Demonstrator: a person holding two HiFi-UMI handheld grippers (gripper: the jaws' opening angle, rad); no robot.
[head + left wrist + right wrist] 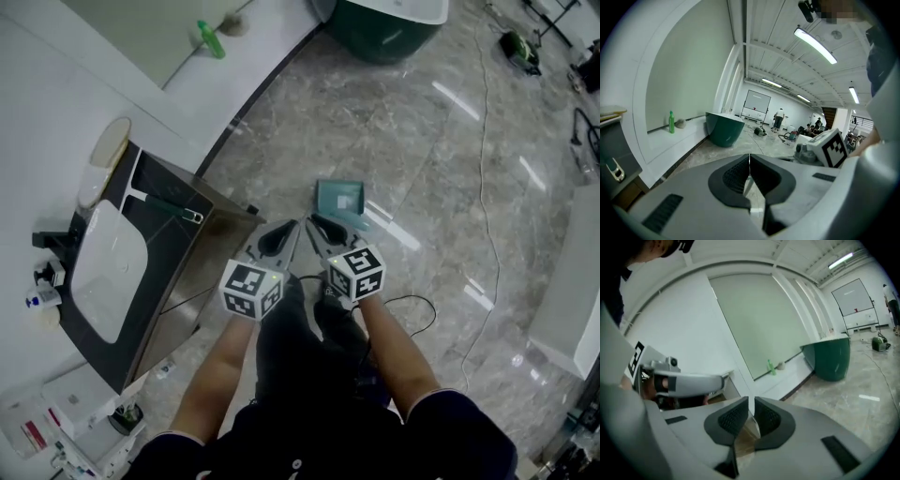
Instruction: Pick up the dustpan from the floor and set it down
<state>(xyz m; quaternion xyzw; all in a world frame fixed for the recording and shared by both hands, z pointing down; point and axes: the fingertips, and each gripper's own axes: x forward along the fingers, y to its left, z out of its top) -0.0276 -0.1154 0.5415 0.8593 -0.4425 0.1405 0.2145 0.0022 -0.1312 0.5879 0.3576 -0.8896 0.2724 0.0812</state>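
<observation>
A teal dustpan (339,200) lies on the grey marble floor, just beyond both grippers' tips in the head view and apart from them. My left gripper (296,226) hangs in front of the person's body with its jaws together; in the left gripper view (749,158) the tips touch with nothing between them. My right gripper (313,223) is beside it, tips close to the left one's. In the right gripper view (751,402) its jaws stand a thin slit apart with nothing between them. The dustpan does not show in either gripper view.
A dark cabinet (178,234) with a white basin (105,272) stands at the left. A green tub (389,23) sits at the far end, a green bottle (211,39) on the white ledge. A cable (487,141) runs across the floor at right.
</observation>
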